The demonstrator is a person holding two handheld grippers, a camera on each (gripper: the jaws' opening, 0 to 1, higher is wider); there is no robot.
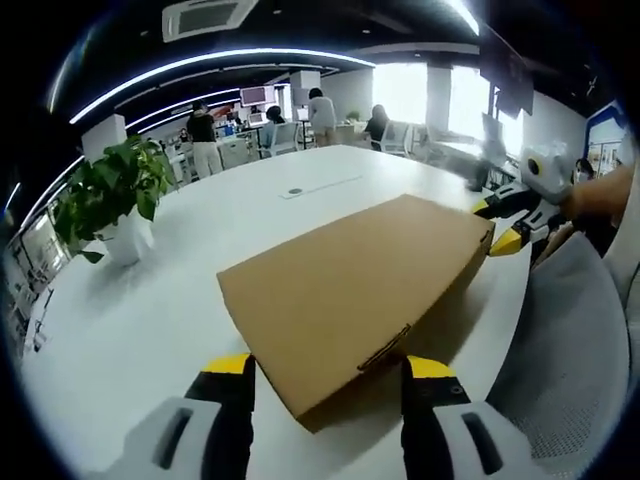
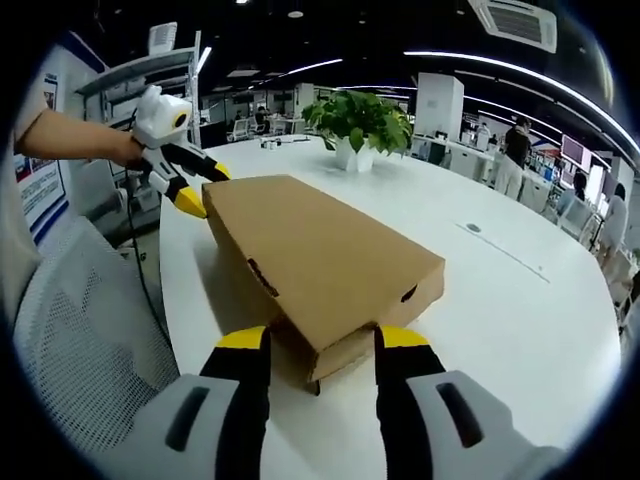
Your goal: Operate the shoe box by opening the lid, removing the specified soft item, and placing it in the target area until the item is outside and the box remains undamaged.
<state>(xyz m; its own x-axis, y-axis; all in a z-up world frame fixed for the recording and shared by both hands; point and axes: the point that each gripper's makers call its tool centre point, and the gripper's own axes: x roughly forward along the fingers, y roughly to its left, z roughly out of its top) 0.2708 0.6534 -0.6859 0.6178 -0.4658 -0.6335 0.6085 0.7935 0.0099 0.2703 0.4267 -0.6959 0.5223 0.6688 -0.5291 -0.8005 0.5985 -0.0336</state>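
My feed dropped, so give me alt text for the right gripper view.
A closed brown shoe box lies on a white table, its near corner between the open right tool. The left tool is at the far corner; a potted plant stands behind.

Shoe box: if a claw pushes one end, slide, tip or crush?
The shoe box lies low and flat on the smooth white table, so it likely slides, not tips. Being thin cardboard, its corners probably dent under hard squeezing.
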